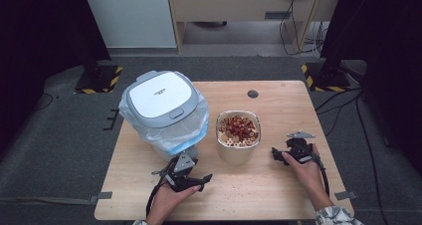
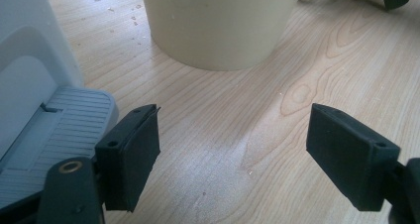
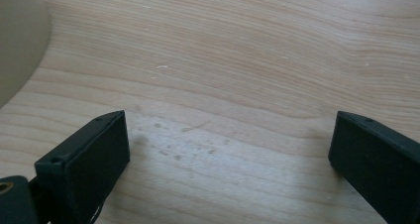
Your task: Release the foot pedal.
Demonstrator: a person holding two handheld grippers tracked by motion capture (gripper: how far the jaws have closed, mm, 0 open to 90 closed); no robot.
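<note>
A cream bucket [image 1: 238,141] stands near the middle of a wooden bench [image 1: 278,185], heaped to its rim with reddish and tan scraps that look like dried fruit or shells. It is a smooth, slightly tapered tub with no lid and no visible handle.

Just left of the bucket sits a white pedal bin [image 1: 161,110] with a closed lid and a clear liner bulging over its sides. The bin's grey pedal [image 2: 59,130] lies in front of it, toward the person.

The left claw [image 1: 183,174] rests in front of the bucket and to its left, jaws spread wide with nothing between them. The right claw [image 1: 284,154] sits to the right of the bucket, apart from it, jaws also released and empty.

Risks, as a judgement: the bucket is full, so a one-sided or low squeeze on its slick, sloping wall could tip it and scatter scraps across the bench. The bin's lid is shut, so tipping the bucket before the pedal is pressed would spill onto the lid. Small crumbs already dot the bench around the bucket.
</note>
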